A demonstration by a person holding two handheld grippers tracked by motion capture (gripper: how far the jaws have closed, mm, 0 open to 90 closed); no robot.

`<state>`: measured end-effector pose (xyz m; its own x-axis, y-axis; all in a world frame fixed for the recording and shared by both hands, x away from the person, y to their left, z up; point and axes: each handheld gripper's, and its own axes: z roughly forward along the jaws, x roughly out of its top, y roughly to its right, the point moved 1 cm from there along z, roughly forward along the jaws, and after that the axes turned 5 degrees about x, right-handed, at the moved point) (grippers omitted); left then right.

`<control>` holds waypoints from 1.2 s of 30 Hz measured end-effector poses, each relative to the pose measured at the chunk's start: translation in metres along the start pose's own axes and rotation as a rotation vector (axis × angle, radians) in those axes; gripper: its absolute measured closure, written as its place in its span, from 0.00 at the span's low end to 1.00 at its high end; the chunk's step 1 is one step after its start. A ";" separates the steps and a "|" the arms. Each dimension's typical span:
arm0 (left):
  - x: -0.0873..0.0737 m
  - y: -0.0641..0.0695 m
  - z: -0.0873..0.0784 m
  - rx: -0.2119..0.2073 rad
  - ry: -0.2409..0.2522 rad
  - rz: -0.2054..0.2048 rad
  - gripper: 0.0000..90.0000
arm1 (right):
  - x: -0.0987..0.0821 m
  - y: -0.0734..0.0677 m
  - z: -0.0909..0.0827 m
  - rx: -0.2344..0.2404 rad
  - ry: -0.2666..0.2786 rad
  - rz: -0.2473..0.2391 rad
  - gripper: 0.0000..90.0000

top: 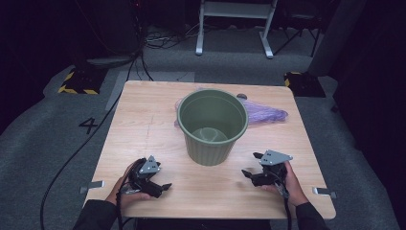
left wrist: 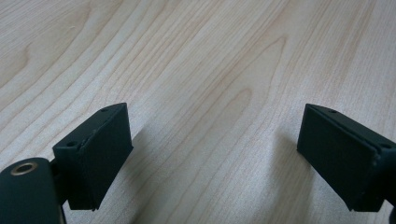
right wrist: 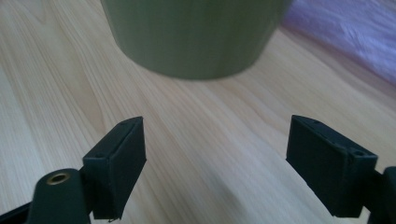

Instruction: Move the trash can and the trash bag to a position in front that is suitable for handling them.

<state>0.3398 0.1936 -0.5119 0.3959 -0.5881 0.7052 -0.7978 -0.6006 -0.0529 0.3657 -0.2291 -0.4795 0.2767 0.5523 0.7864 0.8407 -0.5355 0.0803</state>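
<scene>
A square wooden table point(top: 143, 129) fills the middle of the high view, standing on grey carpet with dark surroundings; near the centre of the tabletop stands a green ribbed bucket point(top: 212, 125), upright and open at the top, its inside bare as far as can be seen; behind it, toward the upper right of the table, lies a crumpled sheet of thin purple plastic point(top: 268, 114), touching or tucked just behind the bucket's rim. At the lower left of the table a person's hand holds the left gripper point(top: 160, 188), resting low over the wood with its tip pointing toward the frame's right; in the left gripper view its two black jaws stand wide apart with bare wood grain between them, grasping nothing. At the lower right another hand holds the right gripper point(top: 253, 166), pointing toward the frame's left, near the bucket but apart from it; in the right gripper view its jaws are likewise spread wide and hold nothing, with the bucket's base point(right wrist: 194, 37) at top centre and the purple plastic point(right wrist: 345, 32) in the upper right corner; a white metal frame point(top: 235, 24) stands on the floor at the top of the high view.
</scene>
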 end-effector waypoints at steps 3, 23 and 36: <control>0.000 0.000 0.000 0.000 0.000 0.000 0.11 | 0.009 -0.001 0.006 0.003 0.013 -0.003 0.22; 0.000 0.000 0.000 0.000 0.000 0.000 0.11 | 0.045 -0.023 0.040 0.024 0.023 -0.076 0.24; 0.000 0.000 0.000 0.001 0.000 -0.001 0.11 | 0.048 -0.026 0.042 0.053 0.046 -0.087 0.22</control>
<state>0.3398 0.1937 -0.5119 0.3969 -0.5876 0.7052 -0.7968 -0.6019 -0.0530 0.3767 -0.1613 -0.4696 0.1806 0.5650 0.8051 0.8845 -0.4513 0.1183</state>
